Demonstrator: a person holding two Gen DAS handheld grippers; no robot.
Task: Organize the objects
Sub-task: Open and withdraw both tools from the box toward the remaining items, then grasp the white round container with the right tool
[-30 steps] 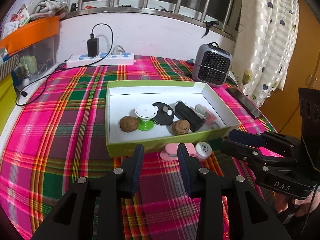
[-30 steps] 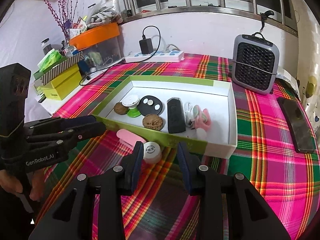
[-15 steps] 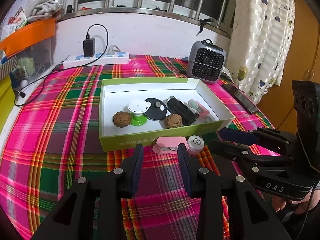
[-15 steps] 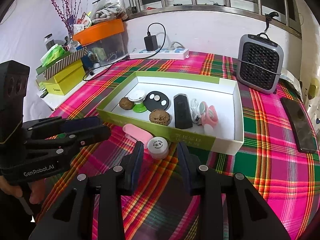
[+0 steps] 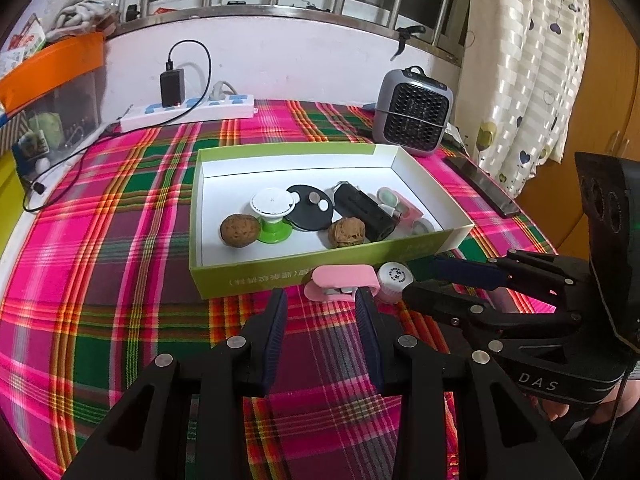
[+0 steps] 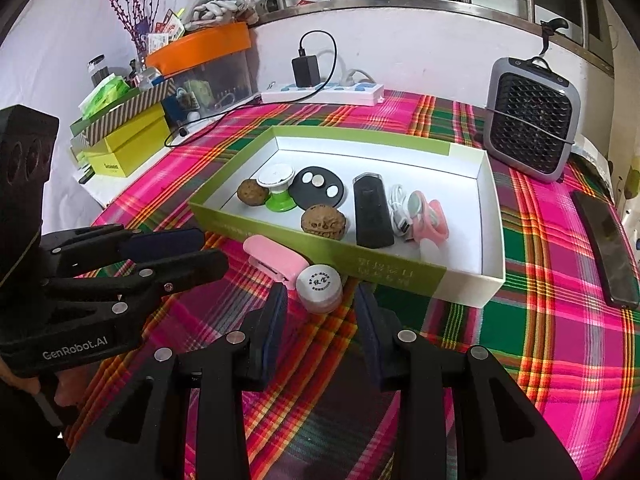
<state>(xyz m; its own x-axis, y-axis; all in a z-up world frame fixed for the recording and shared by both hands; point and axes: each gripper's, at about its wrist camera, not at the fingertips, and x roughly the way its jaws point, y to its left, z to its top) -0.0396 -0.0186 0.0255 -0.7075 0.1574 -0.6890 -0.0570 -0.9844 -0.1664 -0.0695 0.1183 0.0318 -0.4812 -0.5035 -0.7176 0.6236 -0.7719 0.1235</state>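
My left gripper (image 5: 322,310) carries the lettering "GenRobot.AI" on its side, readable in the right wrist view, and my right gripper (image 6: 320,308) shows "DAS" on its body in the left wrist view. The green box (image 5: 280,276) has a line of pale print along its near outer wall, too small for me to read. The small round white jar (image 6: 319,288) has dark characters printed in a ring on its lid; I cannot make them out. A yellow box (image 6: 128,152) at the table's far left bears a short dark word, also illegible.

Both grippers tilt downward over the plaid tablecloth (image 5: 100,280), side by side in front of the box. My left gripper's jaws stand apart with nothing between them; the pink stapler (image 5: 344,282) lies just beyond its tips, against the box's near wall. My right gripper's jaws are likewise spread and empty, with the jar sitting on the cloth just ahead of them, touching the stapler's end.

Inside the box lie two walnuts (image 6: 323,220), a white-topped green stand (image 6: 276,188), a black disc with white dots (image 6: 318,186), a black remote (image 6: 372,212), a white cable (image 6: 400,212) and a pink item (image 6: 430,220). A grey fan heater (image 6: 532,120), a power strip (image 6: 324,94) and a dark phone (image 6: 608,248) sit elsewhere on the table.
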